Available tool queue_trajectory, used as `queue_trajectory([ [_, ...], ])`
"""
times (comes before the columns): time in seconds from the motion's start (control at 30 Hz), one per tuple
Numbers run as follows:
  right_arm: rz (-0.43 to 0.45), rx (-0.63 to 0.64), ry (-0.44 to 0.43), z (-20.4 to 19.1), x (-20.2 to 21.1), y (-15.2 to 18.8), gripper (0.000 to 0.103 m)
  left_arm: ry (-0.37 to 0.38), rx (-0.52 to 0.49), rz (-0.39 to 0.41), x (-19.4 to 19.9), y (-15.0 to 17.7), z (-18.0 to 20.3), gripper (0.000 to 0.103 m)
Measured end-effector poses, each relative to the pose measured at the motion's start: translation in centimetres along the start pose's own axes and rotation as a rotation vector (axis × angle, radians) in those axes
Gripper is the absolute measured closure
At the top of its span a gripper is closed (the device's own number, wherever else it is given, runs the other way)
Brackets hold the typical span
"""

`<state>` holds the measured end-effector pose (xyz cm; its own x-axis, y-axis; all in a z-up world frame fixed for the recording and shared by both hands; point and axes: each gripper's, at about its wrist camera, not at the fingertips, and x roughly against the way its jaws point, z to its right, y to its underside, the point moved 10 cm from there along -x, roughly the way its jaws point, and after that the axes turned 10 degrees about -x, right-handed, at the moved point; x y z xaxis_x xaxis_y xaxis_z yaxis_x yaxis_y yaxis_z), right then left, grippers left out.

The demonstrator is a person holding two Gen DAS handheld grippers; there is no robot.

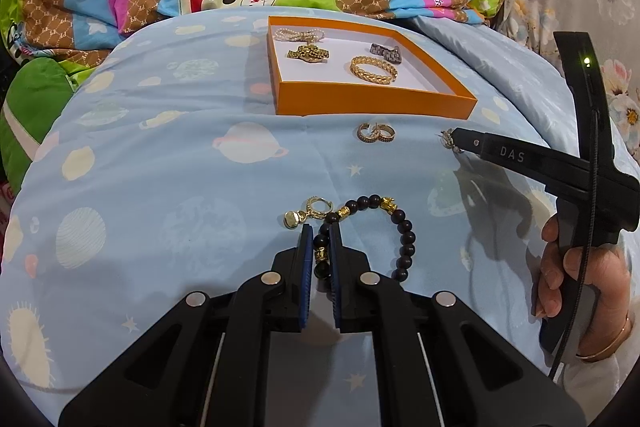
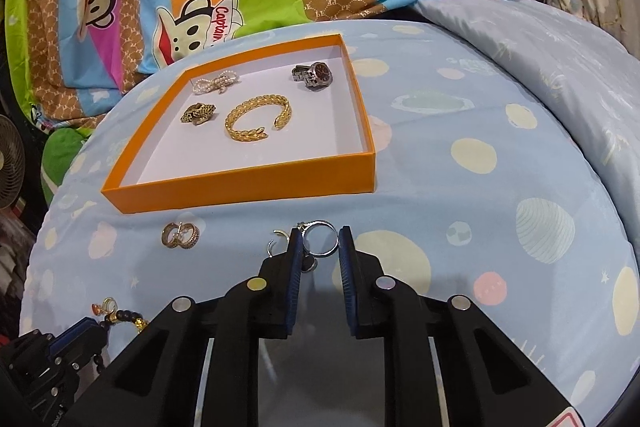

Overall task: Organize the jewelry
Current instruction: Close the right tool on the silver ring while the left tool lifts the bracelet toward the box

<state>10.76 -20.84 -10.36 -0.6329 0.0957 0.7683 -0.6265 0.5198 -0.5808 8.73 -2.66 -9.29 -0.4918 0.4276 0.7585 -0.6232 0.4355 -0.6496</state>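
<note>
The left gripper (image 1: 321, 247) is clamped on the dark wooden-bead bracelet with gold spacers (image 1: 376, 231), which lies on the blue quilt. The right gripper (image 2: 319, 247), fingers apart, straddles a silver ring (image 2: 320, 239). Ahead of both sits the orange cardboard tray (image 2: 248, 183). Likely next: lift, carry forward, release inside.

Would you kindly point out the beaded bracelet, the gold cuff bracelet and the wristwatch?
beaded bracelet (image 1: 407, 231), left wrist view, dark beads on its right side.
gold cuff bracelet (image 2: 240, 109), right wrist view, braided band.
wristwatch (image 2: 321, 71), right wrist view, dial.
</note>
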Motion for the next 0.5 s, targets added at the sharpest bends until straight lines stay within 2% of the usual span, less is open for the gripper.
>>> queue_trajectory([
  [0.5,0.113,-0.002,-0.086,-0.5,3.7,0.3,0.086,-0.022,0.003,0.012,0.2,-0.2,-0.4,0.096],
])
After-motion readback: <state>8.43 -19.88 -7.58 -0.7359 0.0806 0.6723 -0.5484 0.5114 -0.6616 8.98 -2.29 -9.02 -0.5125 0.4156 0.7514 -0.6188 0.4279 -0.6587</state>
